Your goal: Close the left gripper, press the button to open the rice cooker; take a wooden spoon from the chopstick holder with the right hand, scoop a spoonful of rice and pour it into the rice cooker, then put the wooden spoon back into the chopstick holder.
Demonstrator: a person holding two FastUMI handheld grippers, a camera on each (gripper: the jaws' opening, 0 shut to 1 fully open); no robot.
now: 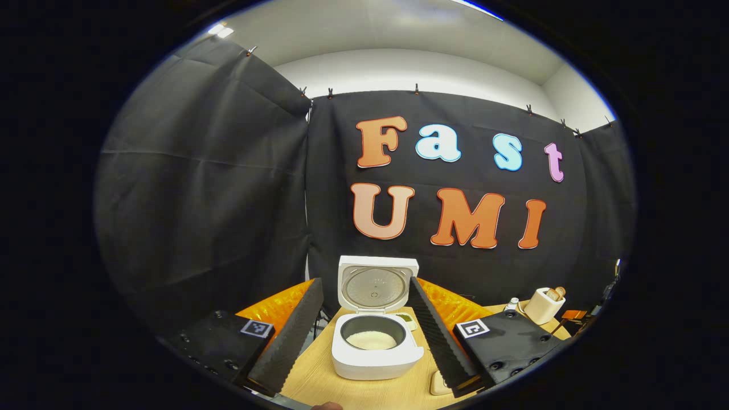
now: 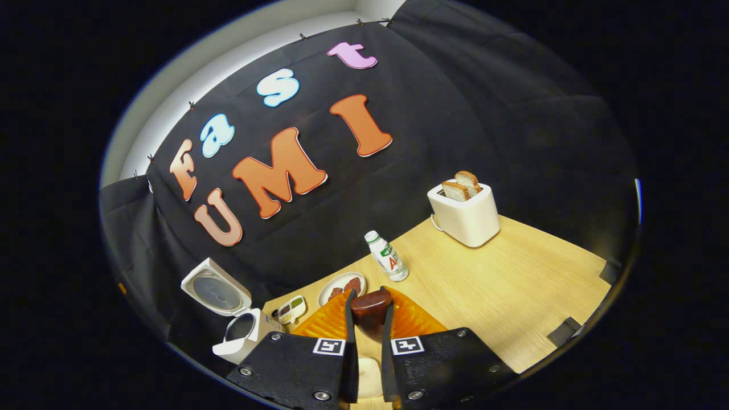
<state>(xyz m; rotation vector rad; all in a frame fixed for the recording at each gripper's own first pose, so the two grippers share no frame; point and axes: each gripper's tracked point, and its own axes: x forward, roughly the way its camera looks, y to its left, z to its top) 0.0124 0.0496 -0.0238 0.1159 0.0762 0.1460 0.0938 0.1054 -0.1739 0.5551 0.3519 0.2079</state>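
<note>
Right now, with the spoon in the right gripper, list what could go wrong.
1. The spoon is pinched near the right gripper's tips; a tilt might let it slip.
2. The bottle stands just beyond it; a forward swing could topple it.
3. The cooker's raised lid sits between the open left gripper's fingers and might get knocked.

Toaster [image 2: 466, 219] holding two bread slices [image 2: 462, 185], small bottle [image 2: 387, 257] — upright, plate [image 2: 342, 286] — wooden table [image 2: 512, 285]

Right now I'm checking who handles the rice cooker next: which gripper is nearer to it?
Left. The left gripper faces the open rice cooker, which sits between its spread fingers. The right gripper, shut on the wooden spoon, has the cooker off to its left.
</note>
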